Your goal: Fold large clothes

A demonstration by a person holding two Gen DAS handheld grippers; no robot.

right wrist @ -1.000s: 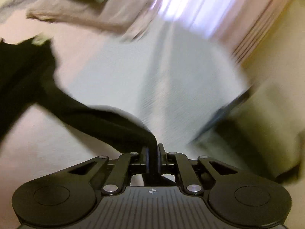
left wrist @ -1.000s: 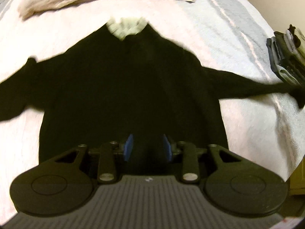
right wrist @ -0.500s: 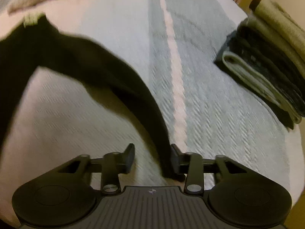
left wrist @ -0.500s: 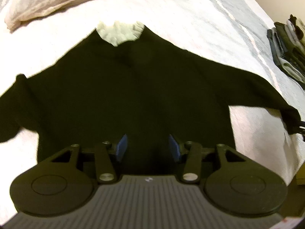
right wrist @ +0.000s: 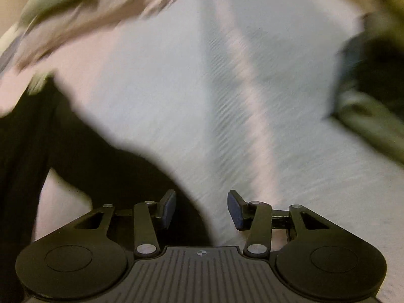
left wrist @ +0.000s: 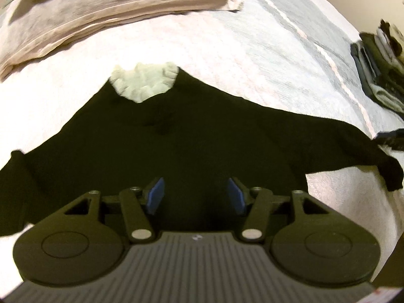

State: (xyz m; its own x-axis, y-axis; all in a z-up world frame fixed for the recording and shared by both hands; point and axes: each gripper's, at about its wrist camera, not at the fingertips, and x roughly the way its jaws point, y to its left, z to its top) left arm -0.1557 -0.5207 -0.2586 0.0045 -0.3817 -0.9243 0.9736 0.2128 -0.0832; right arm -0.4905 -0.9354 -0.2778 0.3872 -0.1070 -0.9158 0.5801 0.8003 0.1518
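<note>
Left fingers (left wrist: 155,195): the blue-padded left gripper (left wrist: 195,197) stands wide apart, gripping nothing, above the lower body of the garment.
Right fingers (right wrist: 168,209): the right gripper (right wrist: 202,210) is spread too, empty; a sleeve passes under its left finger.
Bed: pale woven bedspread with a light stripe (left wrist: 252,58).
Garment: large black long-sleeved sweater with a white collar (left wrist: 176,146), flat, sleeves outspread.
Blanket: folded beige blanket (left wrist: 106,12) beyond the collar.
Pile: stacked folded clothes (left wrist: 378,68), well apart, right.
</note>
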